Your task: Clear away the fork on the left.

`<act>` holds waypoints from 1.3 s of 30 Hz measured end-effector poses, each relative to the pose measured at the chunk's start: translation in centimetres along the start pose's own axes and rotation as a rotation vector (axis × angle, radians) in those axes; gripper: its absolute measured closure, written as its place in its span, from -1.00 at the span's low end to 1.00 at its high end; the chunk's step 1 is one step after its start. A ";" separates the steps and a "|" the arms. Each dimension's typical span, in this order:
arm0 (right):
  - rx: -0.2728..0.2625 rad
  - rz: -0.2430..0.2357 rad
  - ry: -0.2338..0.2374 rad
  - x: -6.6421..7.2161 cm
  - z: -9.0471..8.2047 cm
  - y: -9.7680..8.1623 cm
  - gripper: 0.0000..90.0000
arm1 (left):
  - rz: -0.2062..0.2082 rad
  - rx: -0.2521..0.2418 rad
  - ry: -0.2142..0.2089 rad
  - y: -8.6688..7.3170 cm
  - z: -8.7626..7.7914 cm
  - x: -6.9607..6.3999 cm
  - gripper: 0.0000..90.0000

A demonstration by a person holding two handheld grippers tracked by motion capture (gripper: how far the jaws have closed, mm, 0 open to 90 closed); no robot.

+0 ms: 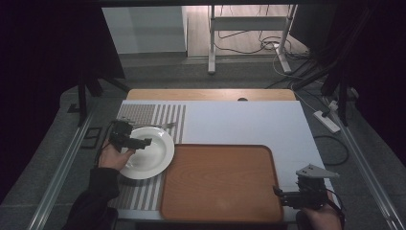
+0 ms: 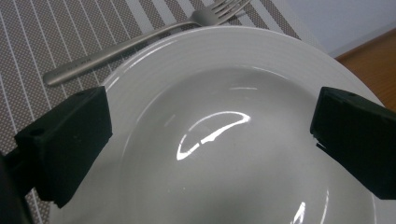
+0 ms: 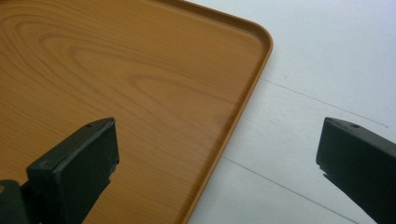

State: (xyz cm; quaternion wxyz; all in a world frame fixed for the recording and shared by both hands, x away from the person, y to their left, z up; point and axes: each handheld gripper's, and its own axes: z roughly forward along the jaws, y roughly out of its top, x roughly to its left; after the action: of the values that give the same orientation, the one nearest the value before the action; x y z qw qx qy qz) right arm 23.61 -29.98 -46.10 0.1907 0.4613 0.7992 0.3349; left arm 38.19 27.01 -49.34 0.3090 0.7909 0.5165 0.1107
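Nearest, the right gripper (image 1: pixel 282 196) hangs with its jaws spread wide over the near right corner of the bare wooden tray (image 1: pixel 220 182). Farther left, the left gripper (image 1: pixel 141 142) is released too, jaws apart above the empty white plate (image 1: pixel 153 158) on the striped placemat (image 1: pixel 143 115). A fork (image 2: pixel 140 42) lies just beyond the plate's rim.

A white table (image 1: pixel 249 122) is set on grey carpet (image 1: pixel 191 76); beyond the table a metal stand (image 1: pixel 249 24) and loose cables (image 1: pixel 268 45) are seen; black curtains (image 1: pixel 43 57) are hung beside it.
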 end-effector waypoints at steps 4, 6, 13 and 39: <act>0.000 0.001 -0.001 0.0 0.0 0.0 -1.00 | -0.003 0.003 -0.003 0.5 0.5 0.5 -1.00; 0.001 0.003 -0.001 0.0 0.0 0.0 -1.00 | 0.003 0.013 0.005 0.9 0.9 1.0 -1.00; 0.001 0.003 -0.002 0.0 0.0 0.0 -1.00 | -0.002 0.008 0.016 2.0 1.5 2.0 -1.00; -0.002 0.006 -0.003 0.0 0.0 0.0 -1.00 | -0.047 0.129 0.067 4.8 4.7 6.8 0.98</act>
State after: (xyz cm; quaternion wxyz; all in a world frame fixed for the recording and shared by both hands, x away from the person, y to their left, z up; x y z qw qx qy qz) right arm 23.62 -30.01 -46.13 0.1915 0.4641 0.7972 0.3354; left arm 47.11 29.92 -51.08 0.2424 0.7927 0.5510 0.0964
